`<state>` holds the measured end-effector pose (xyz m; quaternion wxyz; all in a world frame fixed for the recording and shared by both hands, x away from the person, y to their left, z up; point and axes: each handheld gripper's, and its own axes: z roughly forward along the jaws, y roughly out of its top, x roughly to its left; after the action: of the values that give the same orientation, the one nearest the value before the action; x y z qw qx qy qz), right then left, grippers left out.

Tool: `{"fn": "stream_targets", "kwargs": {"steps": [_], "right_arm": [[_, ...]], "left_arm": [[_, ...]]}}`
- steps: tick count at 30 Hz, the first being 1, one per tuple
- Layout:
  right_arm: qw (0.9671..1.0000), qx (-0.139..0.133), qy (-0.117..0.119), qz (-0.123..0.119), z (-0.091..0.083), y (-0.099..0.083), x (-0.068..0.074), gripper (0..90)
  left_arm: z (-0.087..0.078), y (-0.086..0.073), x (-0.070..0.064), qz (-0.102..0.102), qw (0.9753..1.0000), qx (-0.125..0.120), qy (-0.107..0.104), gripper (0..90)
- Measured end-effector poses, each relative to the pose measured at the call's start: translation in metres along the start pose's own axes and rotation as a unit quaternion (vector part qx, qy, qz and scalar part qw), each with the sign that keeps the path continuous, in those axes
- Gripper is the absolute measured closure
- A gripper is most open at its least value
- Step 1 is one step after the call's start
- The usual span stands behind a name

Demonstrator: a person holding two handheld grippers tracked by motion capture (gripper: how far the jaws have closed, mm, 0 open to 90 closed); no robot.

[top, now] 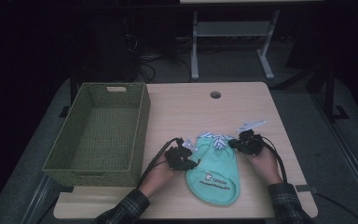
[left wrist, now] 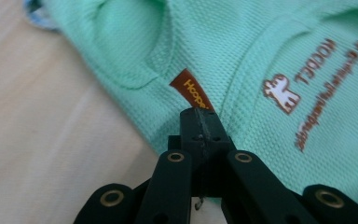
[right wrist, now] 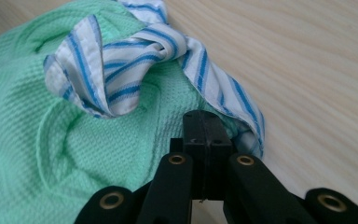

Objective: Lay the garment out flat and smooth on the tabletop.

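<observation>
Garment: we see a mint green garment [top: 213,175] lying flat on the table [top: 177,107], lower centre of the high view, between the two grippers. Its rounded end points to the bottom of the frame.
Trim: a blue-and-white striped trim [top: 213,136] sits bunched at the garment's upper end; in the right gripper view it [right wrist: 121,60] twists across the upper centre of the frame.
Print: brown lettering with a small animal figure [left wrist: 282,93] shows at the right of the left gripper view.
Tag: a brown tag [left wrist: 192,88] with yellow letters stands just above the left jaws, centre frame.
Left gripper: we find the left gripper [top: 181,156] at the garment's left edge, centre of the high view. In its own view [left wrist: 199,123] the jaws are clenched together on the green cloth's edge, just below the tag.
Right gripper: the right gripper [top: 247,141] sits at the garment's upper right edge. In its own view [right wrist: 206,135] the jaws are pressed together on the cloth edge beside the striped trim.
Basket: a green woven basket [top: 140,126] stands at the left of the table, well apart from the garment.
</observation>
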<state>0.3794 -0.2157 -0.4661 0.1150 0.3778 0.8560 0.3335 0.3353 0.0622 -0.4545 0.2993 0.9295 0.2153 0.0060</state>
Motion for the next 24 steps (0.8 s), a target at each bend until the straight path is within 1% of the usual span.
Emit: {"fn": "stream_targets", "kwargs": {"steps": [2, 3, 5, 8, 9, 10, 11, 12, 13, 14, 16, 18, 20, 21, 22, 24], "right_arm": [[1.0000, -0.001, -0.001, -0.007, 0.002, 0.003, 0.002, 90.0], [0.9999, -0.002, -0.002, -0.013, 0.002, 0.003, 0.004, 89.9], [0.9998, -0.008, -0.001, -0.019, -0.003, 0.003, 0.008, 89.9], [0.9996, -0.022, 0.007, -0.018, -0.016, 0.001, 0.014, 89.9], [0.9995, -0.024, 0.008, -0.020, -0.020, -0.001, 0.016, 89.9], [0.9995, -0.024, 0.012, -0.018, -0.023, -0.003, 0.018, 89.9], [0.9994, -0.024, 0.015, -0.019, -0.027, -0.007, 0.021, 89.9], [0.9994, -0.025, 0.017, -0.019, -0.028, -0.009, 0.022, 89.9], [0.9995, -0.021, 0.020, -0.016, -0.031, -0.012, 0.026, 89.9], [0.9994, -0.019, 0.021, -0.018, -0.032, -0.014, 0.028, 89.9], [0.9993, -0.018, 0.027, -0.018, -0.035, -0.017, 0.032, 89.9], [0.9992, -0.015, 0.029, -0.022, -0.036, -0.021, 0.037, 89.9], [0.9992, -0.010, 0.034, -0.020, -0.038, -0.025, 0.039, 89.9], [0.9991, -0.009, 0.035, -0.020, -0.038, -0.027, 0.040, 89.8], [0.9991, -0.007, 0.036, -0.020, -0.039, -0.028, 0.042, 89.9], [0.9989, -0.004, 0.041, -0.020, -0.040, -0.031, 0.044, 89.9]], "left_arm": [[0.000, 0.000, 0.000, 0.001, 1.0000, 0.001, -0.004, 89.7], [0.001, 0.001, -0.001, -0.004, 1.0000, -0.005, -0.005, 89.7], [-0.003, 0.003, 0.003, -0.003, 1.0000, -0.008, -0.004, 89.7], [-0.010, 0.010, 0.011, -0.003, 0.9996, -0.025, 0.009, 89.7], [-0.011, 0.013, 0.013, -0.008, 0.9993, -0.033, 0.015, 89.7], [-0.013, 0.017, 0.017, -0.009, 0.9989, -0.040, 0.023, 89.7], [-0.013, 0.019, 0.021, -0.010, 0.9987, -0.042, 0.025, 89.7], [-0.013, 0.023, 0.025, -0.014, 0.9983, -0.045, 0.033, 89.6], [-0.012, 0.027, 0.029, -0.015, 0.9979, -0.049, 0.041, 89.6], [-0.012, 0.030, 0.032, -0.016, 0.9976, -0.050, 0.046, 89.6], [-0.008, 0.038, 0.042, -0.025, 0.9966, -0.061, 0.051, 89.7], [-0.003, 0.045, 0.050, -0.029, 0.9961, -0.061, 0.056, 89.6], [0.003, 0.050, 0.057, -0.031, 0.9961, -0.060, 0.057, 89.6], [0.006, 0.052, 0.060, -0.031, 0.9961, -0.059, 0.058, 89.6], [0.011, 0.053, 0.062, -0.037, 0.9958, -0.062, 0.056, 89.6], [0.019, 0.056, 0.065, -0.040, 0.9961, -0.055, 0.056, 89.6]]}}
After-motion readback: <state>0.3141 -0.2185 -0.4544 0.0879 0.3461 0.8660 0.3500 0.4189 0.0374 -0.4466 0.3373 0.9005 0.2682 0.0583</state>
